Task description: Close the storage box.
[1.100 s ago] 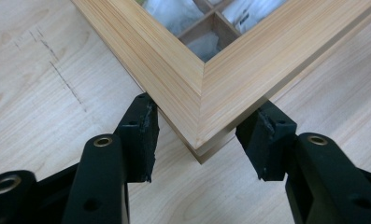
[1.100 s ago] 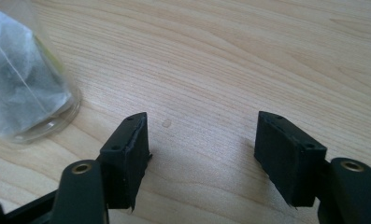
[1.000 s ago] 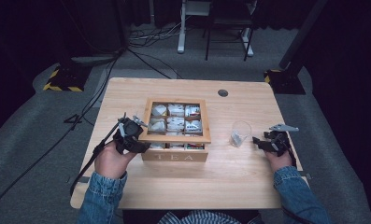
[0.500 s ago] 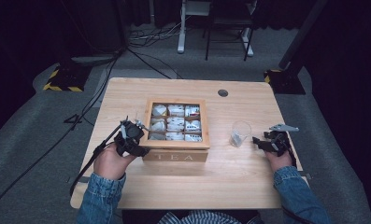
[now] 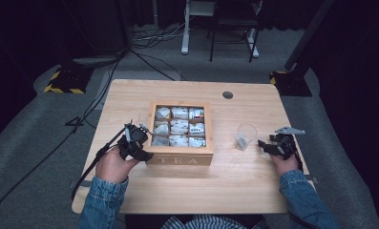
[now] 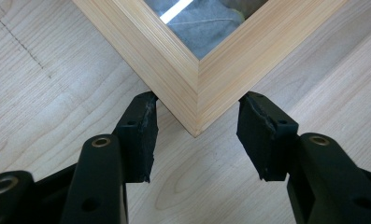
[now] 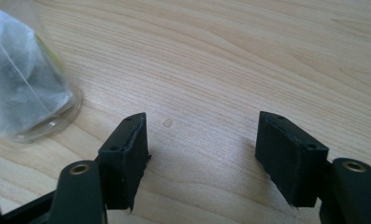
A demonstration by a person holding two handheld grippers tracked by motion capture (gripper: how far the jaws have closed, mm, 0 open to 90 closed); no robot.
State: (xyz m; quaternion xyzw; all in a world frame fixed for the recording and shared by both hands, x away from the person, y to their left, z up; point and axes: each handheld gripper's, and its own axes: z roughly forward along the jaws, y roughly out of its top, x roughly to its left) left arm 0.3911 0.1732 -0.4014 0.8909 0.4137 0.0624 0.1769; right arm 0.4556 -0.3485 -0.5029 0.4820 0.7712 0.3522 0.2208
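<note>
Against the frame of a second ago: left claw [image 5: 138,137] and tea box [image 5: 180,131] slightly shifted on the desk [image 5: 235,176], the box's near-left corner now square between the jaws; right claw [image 5: 267,145] and glass [image 5: 246,136] unchanged in place. Left claw [image 6: 198,135] released, astride the box's corner [image 6: 197,100], both pads [image 6: 141,133] just beside the wood, contact too fine to tell; jaws just lately opened a touch further, with the corner between them. Right claw [image 7: 202,149] released, nothing but bare desk between its pads [image 7: 286,154], to the right of the box and just beyond the glass [image 7: 24,88]. Count: one wooden box lettered TEA near the desk's middle, lid not in sight, split into nine compartments in three rows of three, each holding pale tea bags, number per compartment not readable; one clear glass right of the box, well apart from it, holding one tea bag [image 7: 19,84]; two claws, one at the box's left corner, one right of the glass; one round cable hole [image 5: 227,95] behind the box toward the far right.
</note>
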